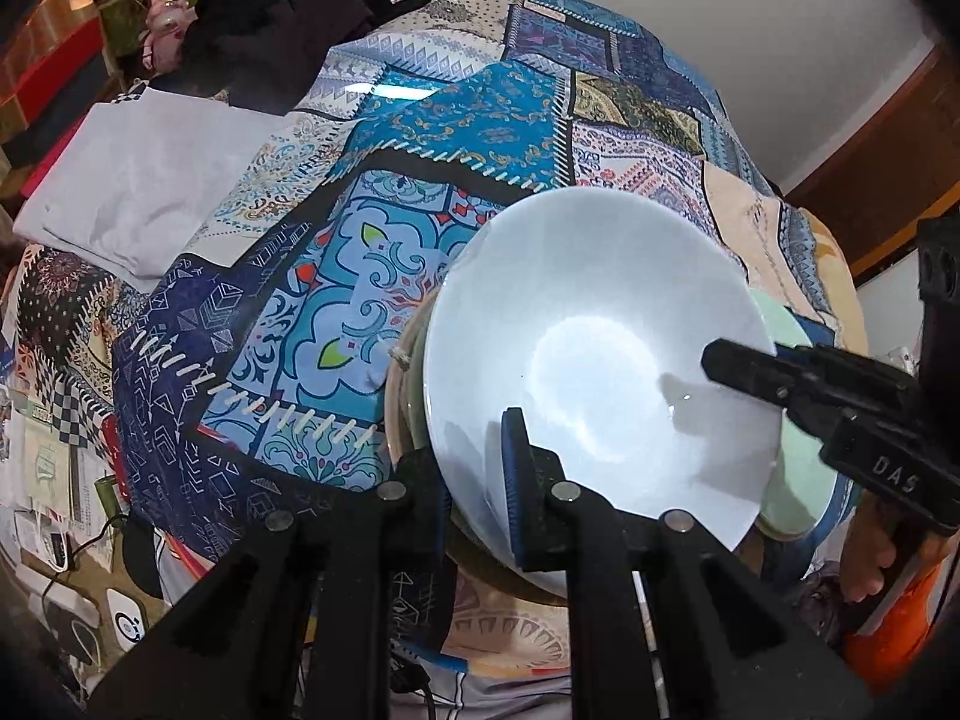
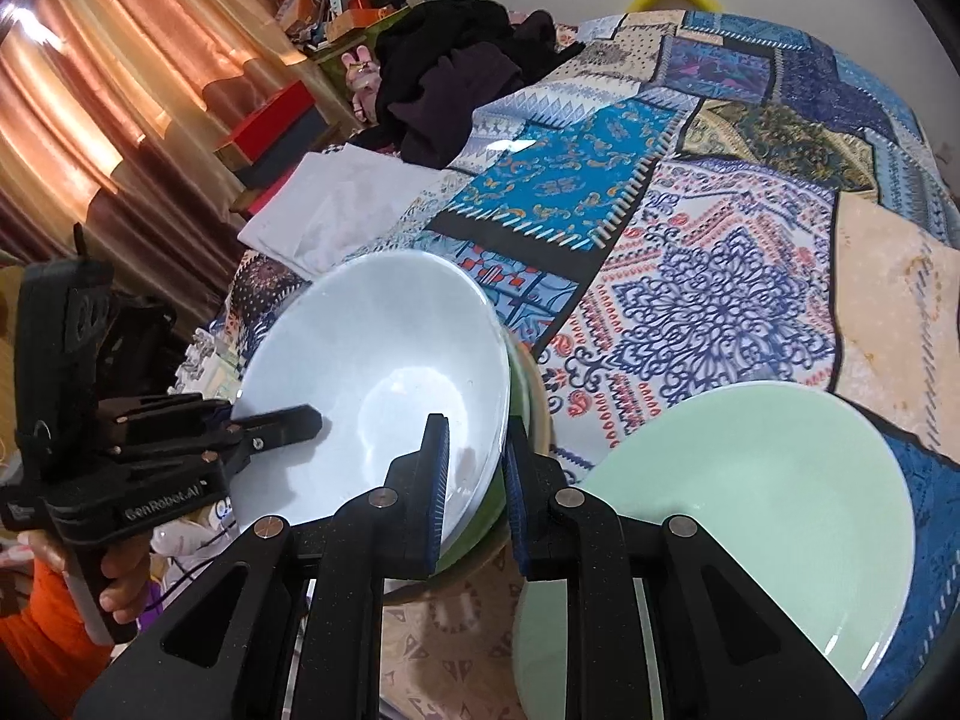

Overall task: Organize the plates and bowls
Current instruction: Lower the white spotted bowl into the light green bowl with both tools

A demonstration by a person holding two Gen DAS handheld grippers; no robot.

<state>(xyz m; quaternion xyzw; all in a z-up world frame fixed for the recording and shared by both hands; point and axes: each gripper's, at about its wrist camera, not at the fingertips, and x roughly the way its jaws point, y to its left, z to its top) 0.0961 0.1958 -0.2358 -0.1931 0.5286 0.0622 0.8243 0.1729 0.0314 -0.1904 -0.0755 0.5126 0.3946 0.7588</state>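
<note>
White bowl (image 1: 600,360) is being held tilted, nested on a stack w/ a dark green bowl (image 2: 480,516) & a beige bowl (image 1: 396,396) under it, all being carried by the patchwork cloth (image 1: 360,150) at its near edge. Near rim of the white bowl is being pinched by the L gripper (image 1: 480,498), pads clenched tight on it, one inside, one outside. Opposite rim of the stack is being straddled by the R gripper (image 2: 477,492), one finger inside the white bowl, one outside the lower bowls; whether the pads are actually pressing can't be told. A pale green plate (image 2: 750,510) is being left flat on the cloth just beside the stack, on the R gripper's side. Further back, a folded white cloth (image 1: 132,192) & a dark clothes pile (image 2: 450,84) are being left well apart from the dishes
</note>
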